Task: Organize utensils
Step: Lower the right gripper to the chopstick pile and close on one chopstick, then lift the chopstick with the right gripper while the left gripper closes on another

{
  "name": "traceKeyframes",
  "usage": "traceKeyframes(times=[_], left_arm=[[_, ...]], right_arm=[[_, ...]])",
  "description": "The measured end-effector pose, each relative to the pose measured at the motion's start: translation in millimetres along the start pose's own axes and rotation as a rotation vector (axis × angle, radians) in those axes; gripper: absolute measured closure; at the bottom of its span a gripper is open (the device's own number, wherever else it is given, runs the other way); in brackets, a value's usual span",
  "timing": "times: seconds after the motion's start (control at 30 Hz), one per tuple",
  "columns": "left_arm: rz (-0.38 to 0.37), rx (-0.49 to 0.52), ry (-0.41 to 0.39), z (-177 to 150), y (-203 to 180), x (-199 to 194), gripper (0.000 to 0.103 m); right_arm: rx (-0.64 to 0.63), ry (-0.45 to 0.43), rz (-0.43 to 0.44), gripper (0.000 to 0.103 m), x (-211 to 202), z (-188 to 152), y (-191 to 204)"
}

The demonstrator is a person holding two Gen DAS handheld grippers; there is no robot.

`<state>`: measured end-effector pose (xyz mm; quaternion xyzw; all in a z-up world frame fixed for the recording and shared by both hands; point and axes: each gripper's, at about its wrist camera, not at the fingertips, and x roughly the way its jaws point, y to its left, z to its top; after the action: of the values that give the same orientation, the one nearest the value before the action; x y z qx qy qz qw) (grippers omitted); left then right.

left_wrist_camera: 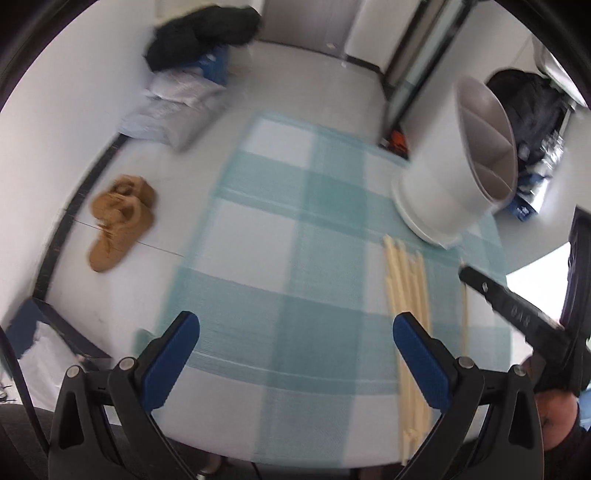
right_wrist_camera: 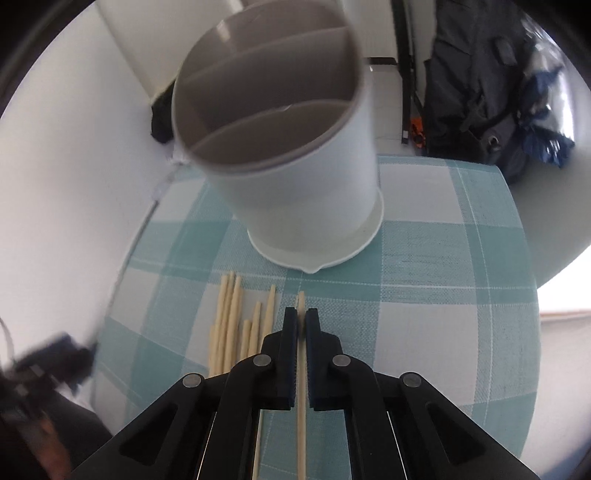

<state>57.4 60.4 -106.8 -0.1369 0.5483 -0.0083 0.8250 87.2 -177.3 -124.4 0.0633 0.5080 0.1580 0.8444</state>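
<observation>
A white utensil holder [right_wrist_camera: 295, 177] with grey inner dividers stands on a teal checked cloth [right_wrist_camera: 443, 295]; it also shows in the left wrist view [left_wrist_camera: 450, 166]. Several pale wooden chopsticks [right_wrist_camera: 229, 321] lie side by side on the cloth in front of it, and in the left wrist view [left_wrist_camera: 406, 288]. My right gripper [right_wrist_camera: 301, 321] is shut on one chopstick [right_wrist_camera: 301, 387], which runs between the pads with its tip just past them. My left gripper [left_wrist_camera: 295, 336] is open and empty above the cloth, left of the chopsticks. The right gripper's finger shows in the left view [left_wrist_camera: 509, 302].
The cloth covers a round white table [left_wrist_camera: 236, 110]. On the floor beyond are tan boots [left_wrist_camera: 118, 221], a black bag [left_wrist_camera: 199, 33] on white packages, and a dark backpack [right_wrist_camera: 480, 81] at the right.
</observation>
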Motion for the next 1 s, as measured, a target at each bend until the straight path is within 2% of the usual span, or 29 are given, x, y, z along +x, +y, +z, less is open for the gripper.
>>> traceKeyframes(times=[0.13, 0.27, 0.43, 0.53, 0.57, 0.63, 1.0], left_arm=[[0.059, 0.072, 0.054, -11.1, -24.7, 16.8, 0.001], [0.119, 0.135, 0.068, -19.2, -42.8, 21.8, 0.001], [0.132, 0.109, 0.141, -19.5, -44.0, 31.9, 0.001], [0.141, 0.082, 0.16, -15.6, -41.1, 34.4, 0.001], [0.15, 0.078, 0.163, -14.5, -40.9, 35.1, 0.001], [0.165, 0.061, 0.167, -12.9, -36.7, 33.8, 0.001], [0.2, 0.018, 0.163, -0.8, -12.3, 24.9, 0.001]], right_arm=[[0.122, -0.053, 0.083, 0.1, -20.0, 0.4, -30.9], [0.201, -0.113, 0.154, 0.1, -44.8, -0.9, -51.2], [0.249, -0.163, 0.212, 0.1, -63.2, -5.9, -63.0], [0.267, -0.177, 0.228, 0.1, -73.0, -12.0, -66.3], [0.268, -0.18, 0.228, 0.1, -78.7, -4.4, -61.0], [0.257, -0.192, 0.22, 0.1, -76.9, -12.9, -59.9], [0.217, -0.218, 0.223, 0.1, -76.2, -10.1, -64.4]])
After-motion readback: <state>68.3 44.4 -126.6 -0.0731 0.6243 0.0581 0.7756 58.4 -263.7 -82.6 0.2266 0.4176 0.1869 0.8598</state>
